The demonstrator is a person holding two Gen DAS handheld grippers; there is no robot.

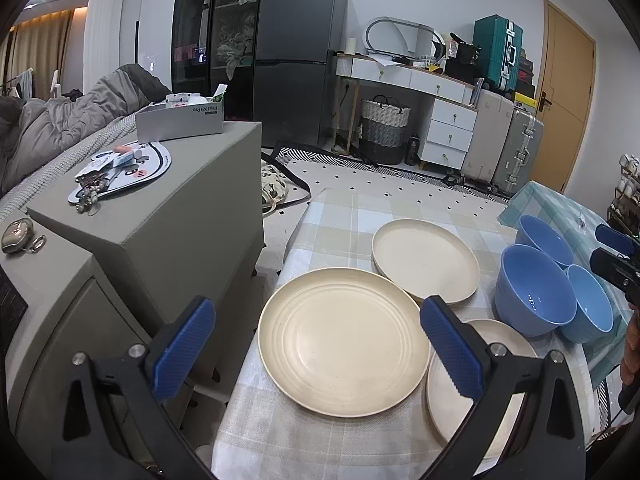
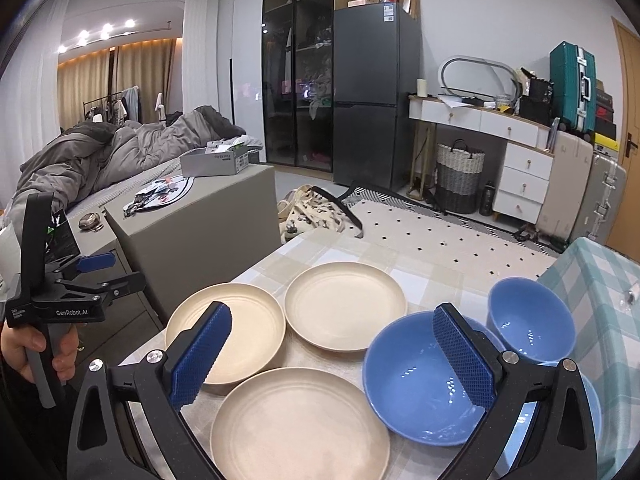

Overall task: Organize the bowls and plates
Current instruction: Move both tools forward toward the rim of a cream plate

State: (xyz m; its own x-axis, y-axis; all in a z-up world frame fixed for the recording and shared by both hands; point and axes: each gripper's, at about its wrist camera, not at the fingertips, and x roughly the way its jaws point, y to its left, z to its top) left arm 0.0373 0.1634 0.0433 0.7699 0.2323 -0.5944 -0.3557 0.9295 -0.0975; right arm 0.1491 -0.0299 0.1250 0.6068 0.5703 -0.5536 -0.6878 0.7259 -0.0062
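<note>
Nothing is gathered yet: both your left claw and right claw hang released (empty). Next, stack the cream plates, starting at twelve o'clock.

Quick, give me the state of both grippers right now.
Left gripper: jaws wide open, holding nothing, above a round cream plastic plate.
Right gripper: jaws wide open, holding nothing, near a round blue bowl.

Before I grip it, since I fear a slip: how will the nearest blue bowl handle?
The bowl is glossy with glints, so probably slippery. Its rigid, thin rim should suit a pinch. It looks light and may slide on the cloth.
</note>
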